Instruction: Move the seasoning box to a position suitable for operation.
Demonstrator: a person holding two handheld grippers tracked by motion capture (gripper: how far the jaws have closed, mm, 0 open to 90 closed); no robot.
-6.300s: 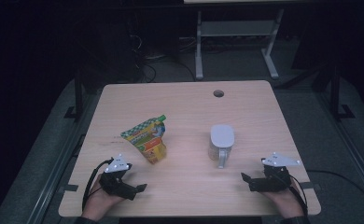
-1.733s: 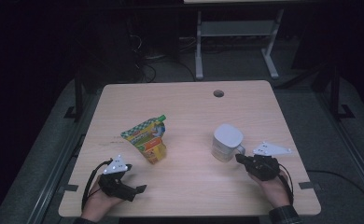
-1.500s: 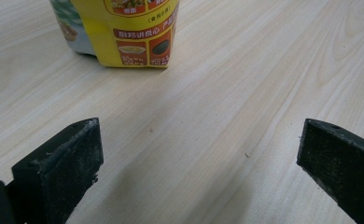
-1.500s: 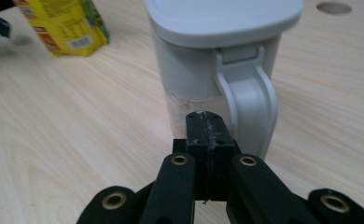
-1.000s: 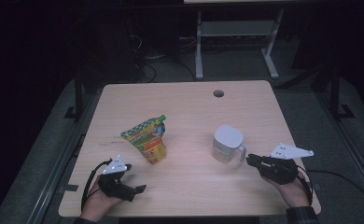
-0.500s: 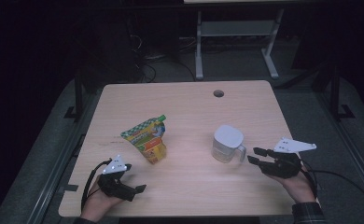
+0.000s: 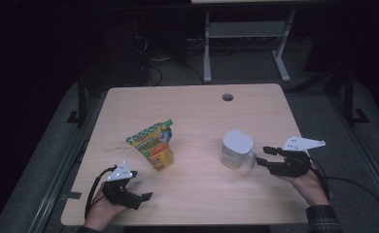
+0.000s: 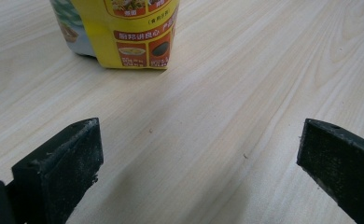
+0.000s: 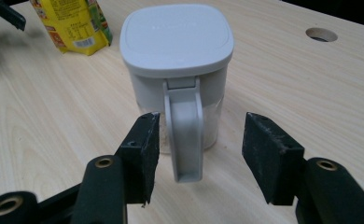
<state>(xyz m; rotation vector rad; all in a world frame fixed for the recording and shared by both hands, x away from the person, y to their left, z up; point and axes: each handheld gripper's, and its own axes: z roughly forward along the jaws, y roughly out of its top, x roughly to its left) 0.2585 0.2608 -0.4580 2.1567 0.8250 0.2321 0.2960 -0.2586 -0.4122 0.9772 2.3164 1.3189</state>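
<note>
While our right hand-held gripper point(image 9: 196, 140) stands with its jaws spread on either side of the jug's handle point(image 9: 184, 133), they have just been opening and neither pad presses on it, so we hold nothing there. Our left hand-held gripper point(image 8: 194, 172) is likewise spread wide over bare wood, well short of the pouch point(image 8: 124, 30).

We judge the lidded jug point(image 7: 236, 149), upright on the right half of the tabletop point(image 7: 192, 109), to be rigid plastic, light in itself but weighted by the pale contents low inside. Its smooth walls look slippery and too broad for us, so the handle is the place to take hold, gripped across its flat sides close to the body to keep the jug from swinging. The square lid point(image 9: 176, 37) may only be pressed on, so we would not lift by it.

Standing near the middle-left, the printed pouch is soft and crushable; we would pinch it near the spout.

Pale wood-grain laminate, flat and fairly slick, makes up the surface, with a round cable hole point(image 7: 227, 97) near the far edge. Beyond, the room is dark, with a metal frame point(image 7: 246, 43) and cables on the floor.
</note>
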